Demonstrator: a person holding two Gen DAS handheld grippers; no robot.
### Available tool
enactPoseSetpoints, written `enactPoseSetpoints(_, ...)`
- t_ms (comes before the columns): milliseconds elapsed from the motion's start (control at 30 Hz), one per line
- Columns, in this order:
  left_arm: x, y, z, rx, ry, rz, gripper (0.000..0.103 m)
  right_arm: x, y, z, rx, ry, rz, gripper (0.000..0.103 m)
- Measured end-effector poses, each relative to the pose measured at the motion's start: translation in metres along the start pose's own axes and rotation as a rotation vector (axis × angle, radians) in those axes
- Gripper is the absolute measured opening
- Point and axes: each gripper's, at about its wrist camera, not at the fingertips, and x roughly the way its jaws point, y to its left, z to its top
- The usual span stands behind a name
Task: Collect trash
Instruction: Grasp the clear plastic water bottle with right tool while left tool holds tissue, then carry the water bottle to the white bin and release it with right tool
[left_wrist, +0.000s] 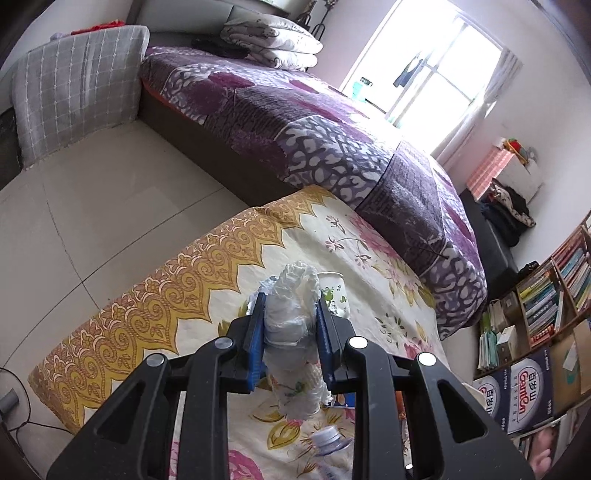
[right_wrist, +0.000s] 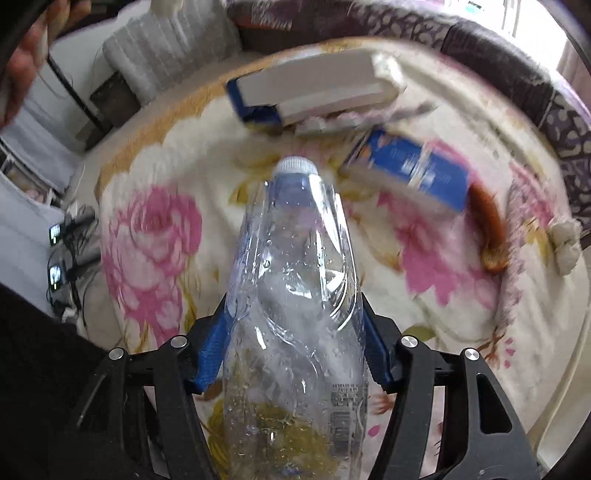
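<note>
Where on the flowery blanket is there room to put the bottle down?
The big pink rose patch, left of the plastic bottle in the right gripper, looks bare. The gold border strip by the floor is free too. It is crowded beyond the cap: white box, blue carton and an orange-brown thing.

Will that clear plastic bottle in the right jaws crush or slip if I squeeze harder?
The clear plastic bottle looks dented already, so probably thin-walled and easily crushed. It seems nearly empty, so likely light. Droplets show on its wall; possibly slippery.
</note>
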Motion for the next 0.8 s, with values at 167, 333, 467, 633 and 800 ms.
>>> enactPoseSetpoints(167, 0.0, -0.006, -0.004, 0.016, -0.01, -0.004, 0.025, -0.032, -0.017, 0.015, 0.039, -0.161, -0.061, 0.06)
enactPoseSetpoints(333, 0.003, -0.015, -0.011, 0.04, -0.022, 0.01, 0.025, -0.061, -0.038, 0.025, 0.106, -0.3, -0.113, 0.06)
enactPoseSetpoints(467, 0.006, -0.03, -0.02, 0.07, -0.043, 0.029, 0.025, -0.079, -0.054, 0.029, 0.172, -0.387, -0.156, 0.06)
enactPoseSetpoints(633, 0.005, -0.053, -0.035, 0.132, -0.105, 0.086, 0.025, -0.098, -0.077, 0.026, 0.249, -0.454, -0.203, 0.061)
enactPoseSetpoints(800, 0.002, -0.075, -0.045, 0.167, -0.156, 0.112, 0.025, -0.109, -0.095, 0.022, 0.307, -0.487, -0.259, 0.061)
